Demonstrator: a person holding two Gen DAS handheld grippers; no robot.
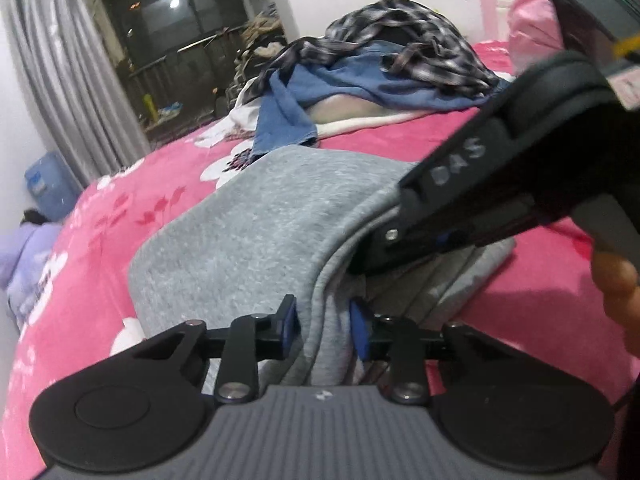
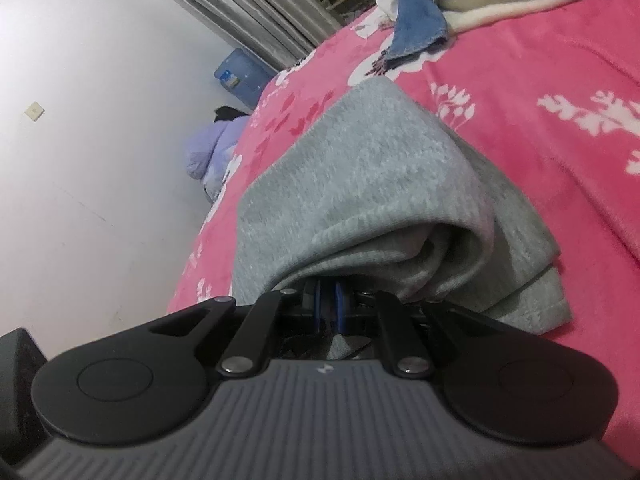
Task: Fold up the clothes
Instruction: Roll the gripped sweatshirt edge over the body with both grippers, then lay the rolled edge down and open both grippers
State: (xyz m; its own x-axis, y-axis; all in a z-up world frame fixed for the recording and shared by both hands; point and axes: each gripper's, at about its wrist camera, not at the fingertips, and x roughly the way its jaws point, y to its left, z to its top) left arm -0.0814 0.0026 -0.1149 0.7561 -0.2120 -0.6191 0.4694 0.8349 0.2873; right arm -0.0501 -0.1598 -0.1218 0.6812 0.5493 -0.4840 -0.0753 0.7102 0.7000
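While the grey sweatshirt [image 1: 256,236] lies partly folded on the pink flowered blanket [image 1: 400,136], both claws work at its near edge. The left claw [image 1: 324,322] has its blue pads a little apart, with a doubled fold of the grey cloth running up between them; the pads do not seem to press on it, so I judge the hold loose or released. The right claw [image 2: 329,306] is nearly closed, its pads pinching a thin ridge of the same cloth, which drapes over and ahead of its fingers. Seen from the left claw, the right claw [image 1: 384,236] reaches in from the right, its tip tucked under the raised flap.

This cloth looks thick, soft and light. It sags wherever it is unsupported and will not hold a crease alone, though its fuzzy face should not slip from the pads. Hems and doubled edges look like the best places to take hold, since a single layer would stretch and pull away.

Beyond both claws, well apart from the grey cloth, lies a heap of a blue garment [image 1: 344,88] and a checked shirt [image 1: 420,36].
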